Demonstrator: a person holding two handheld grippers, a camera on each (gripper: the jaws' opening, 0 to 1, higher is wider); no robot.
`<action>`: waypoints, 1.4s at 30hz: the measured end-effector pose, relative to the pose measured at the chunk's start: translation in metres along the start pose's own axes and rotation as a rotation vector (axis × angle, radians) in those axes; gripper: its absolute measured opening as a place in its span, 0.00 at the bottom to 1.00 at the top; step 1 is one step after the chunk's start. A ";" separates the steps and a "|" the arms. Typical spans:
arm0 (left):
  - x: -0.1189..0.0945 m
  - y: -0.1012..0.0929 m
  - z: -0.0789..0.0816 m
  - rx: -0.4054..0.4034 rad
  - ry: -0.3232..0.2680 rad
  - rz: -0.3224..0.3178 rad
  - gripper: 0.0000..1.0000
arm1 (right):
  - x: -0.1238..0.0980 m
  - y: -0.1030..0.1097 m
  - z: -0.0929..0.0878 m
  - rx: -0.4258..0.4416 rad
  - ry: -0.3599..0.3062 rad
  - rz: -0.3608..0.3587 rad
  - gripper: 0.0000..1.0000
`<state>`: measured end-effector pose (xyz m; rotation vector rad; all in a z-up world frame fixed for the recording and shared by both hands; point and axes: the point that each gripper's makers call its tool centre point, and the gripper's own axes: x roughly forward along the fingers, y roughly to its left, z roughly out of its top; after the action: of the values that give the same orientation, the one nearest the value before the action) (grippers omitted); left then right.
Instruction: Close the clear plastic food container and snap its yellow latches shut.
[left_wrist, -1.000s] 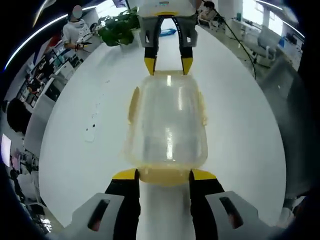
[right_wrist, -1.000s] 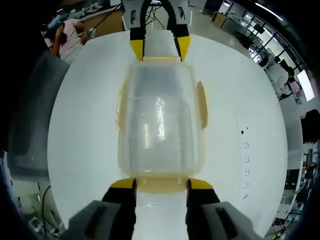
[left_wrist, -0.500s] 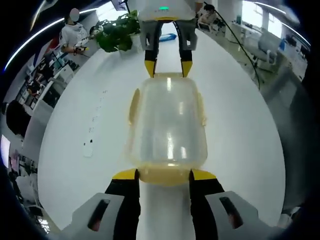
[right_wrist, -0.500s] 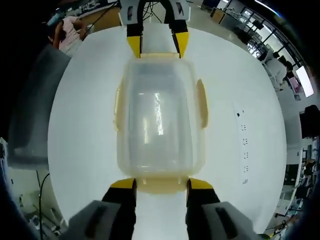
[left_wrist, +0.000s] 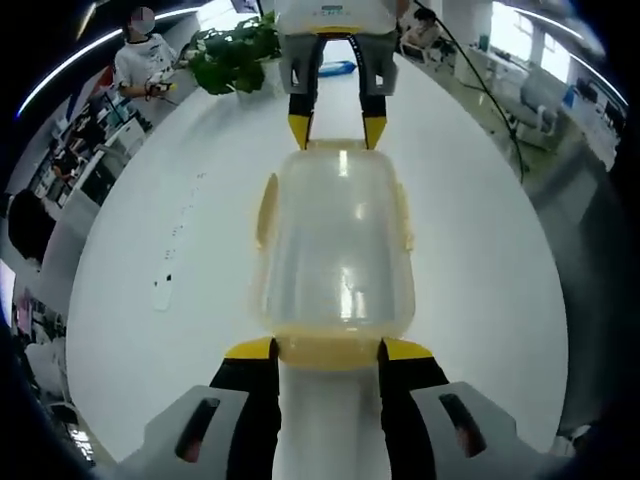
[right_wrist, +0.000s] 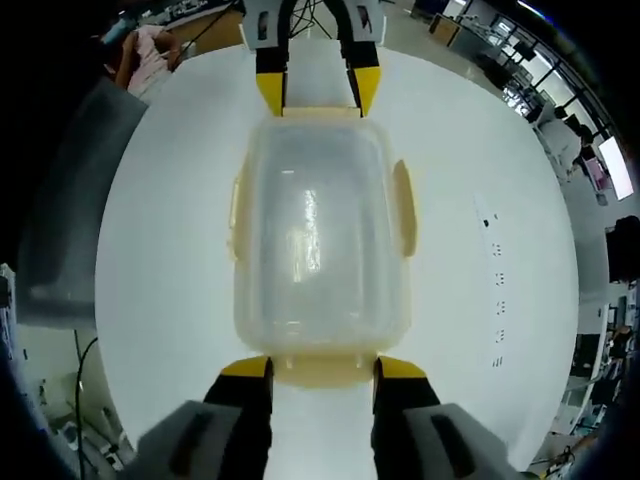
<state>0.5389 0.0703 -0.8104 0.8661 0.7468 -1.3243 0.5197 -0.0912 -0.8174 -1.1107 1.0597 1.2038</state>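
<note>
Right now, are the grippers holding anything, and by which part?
Cannot be told. Left gripper and right gripper each straddle a yellow end latch of the container, jaws apart.

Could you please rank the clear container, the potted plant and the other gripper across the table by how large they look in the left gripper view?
1. clear container, largest by far.
2. right gripper and potted plant look alike; both are farther from the camera, so I won't rank them.

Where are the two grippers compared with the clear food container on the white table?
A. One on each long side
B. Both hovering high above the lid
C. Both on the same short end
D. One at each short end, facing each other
D: in the left gripper view the left gripper sits at the near end of the container, and the right gripper meets the far end.
</note>
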 end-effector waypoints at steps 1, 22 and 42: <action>0.001 0.000 0.000 -0.005 0.003 -0.003 0.35 | 0.001 0.001 0.001 -0.001 0.000 0.002 0.36; 0.016 -0.003 -0.004 -0.026 0.020 -0.045 0.35 | 0.020 -0.001 -0.011 -0.047 0.056 0.029 0.36; 0.014 -0.023 -0.023 0.076 0.064 -0.112 0.03 | 0.042 0.013 -0.016 -0.008 0.056 0.006 0.07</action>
<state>0.5183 0.0821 -0.8366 0.9423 0.8082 -1.4373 0.5091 -0.0998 -0.8620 -1.1543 1.1022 1.1890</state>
